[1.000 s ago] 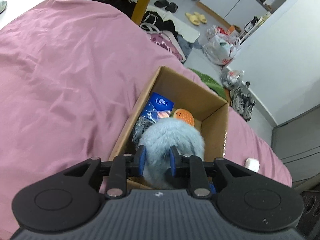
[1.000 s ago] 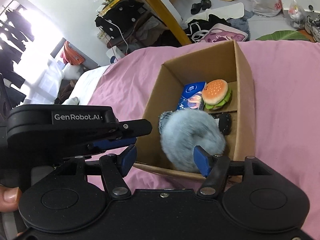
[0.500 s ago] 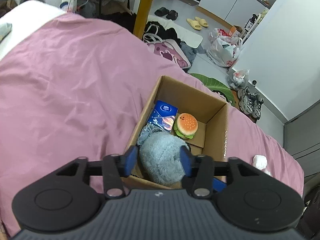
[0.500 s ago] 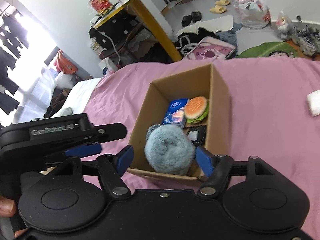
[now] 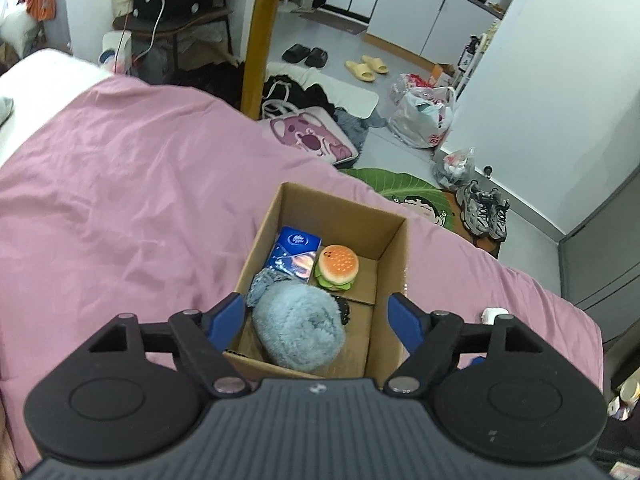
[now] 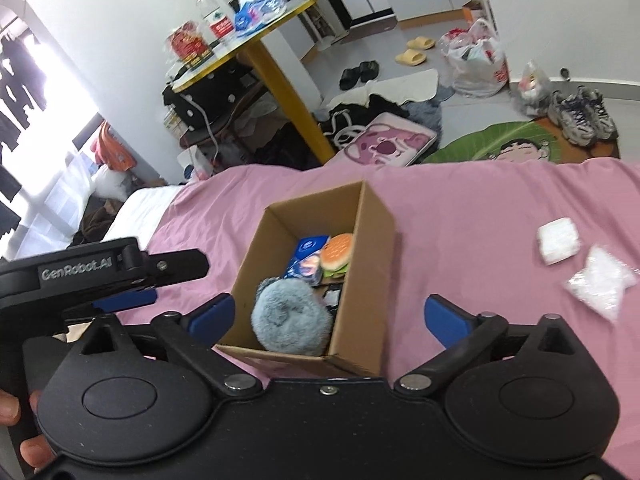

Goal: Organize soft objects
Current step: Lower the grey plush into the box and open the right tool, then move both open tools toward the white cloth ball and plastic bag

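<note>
A pink bedsheet (image 5: 120, 208) covers the bed, with a cluttered floor and a yellow-legged table (image 5: 260, 36) beyond. An open cardboard box (image 5: 394, 256) stands on the sheet. Inside, a grey-blue fluffy plush (image 5: 298, 330) lies at the near end, a burger plush (image 5: 337, 267) and a blue tissue pack (image 5: 295, 253) sit toward the far end, touching one another. The left gripper (image 5: 316, 316) hangs above the box, jaws having just been opening, spread clear of the fluffy plush with nothing pinched. The right gripper (image 6: 328, 314) likewise has just been opening; its jaws stand wide, gripping nothing. Two white items (image 6: 558, 240) lie on the sheet, well apart from the box.
</note>
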`<state>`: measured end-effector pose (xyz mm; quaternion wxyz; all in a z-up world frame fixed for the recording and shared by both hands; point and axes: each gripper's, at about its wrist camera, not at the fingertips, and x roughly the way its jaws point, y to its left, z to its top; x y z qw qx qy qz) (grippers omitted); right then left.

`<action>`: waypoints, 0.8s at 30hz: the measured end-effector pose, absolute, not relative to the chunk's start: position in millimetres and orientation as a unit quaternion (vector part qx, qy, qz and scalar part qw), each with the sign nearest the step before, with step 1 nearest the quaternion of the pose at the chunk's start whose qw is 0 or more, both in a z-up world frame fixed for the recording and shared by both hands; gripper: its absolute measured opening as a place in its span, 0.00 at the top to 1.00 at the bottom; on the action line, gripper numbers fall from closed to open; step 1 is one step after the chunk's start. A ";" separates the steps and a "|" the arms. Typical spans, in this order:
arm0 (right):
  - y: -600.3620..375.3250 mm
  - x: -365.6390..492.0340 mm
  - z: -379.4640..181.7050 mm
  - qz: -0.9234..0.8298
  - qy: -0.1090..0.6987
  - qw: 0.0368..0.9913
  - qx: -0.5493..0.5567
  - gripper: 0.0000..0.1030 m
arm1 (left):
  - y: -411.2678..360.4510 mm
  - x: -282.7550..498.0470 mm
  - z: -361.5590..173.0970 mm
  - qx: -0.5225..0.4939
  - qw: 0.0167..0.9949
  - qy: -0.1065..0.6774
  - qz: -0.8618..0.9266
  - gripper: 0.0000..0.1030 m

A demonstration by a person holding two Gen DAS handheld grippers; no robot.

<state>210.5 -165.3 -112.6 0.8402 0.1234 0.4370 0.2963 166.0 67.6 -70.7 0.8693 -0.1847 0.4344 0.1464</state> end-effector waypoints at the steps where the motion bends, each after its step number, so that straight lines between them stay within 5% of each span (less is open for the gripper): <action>1: -169.3 211.2 -111.8 0.293 0.436 0.842 0.126 0.00 | 64.6 165.0 -68.6 -0.179 0.872 0.432 0.147 0.24; 12: -210.5 211.2 -101.1 0.263 0.419 0.855 0.154 0.00 | 35.9 162.8 -51.3 -0.132 0.888 0.417 0.142 0.20; 24: -249.3 211.4 -95.7 0.230 0.401 0.871 0.167 0.00 | -1.5 160.9 -36.0 -0.085 0.904 0.395 0.138 0.01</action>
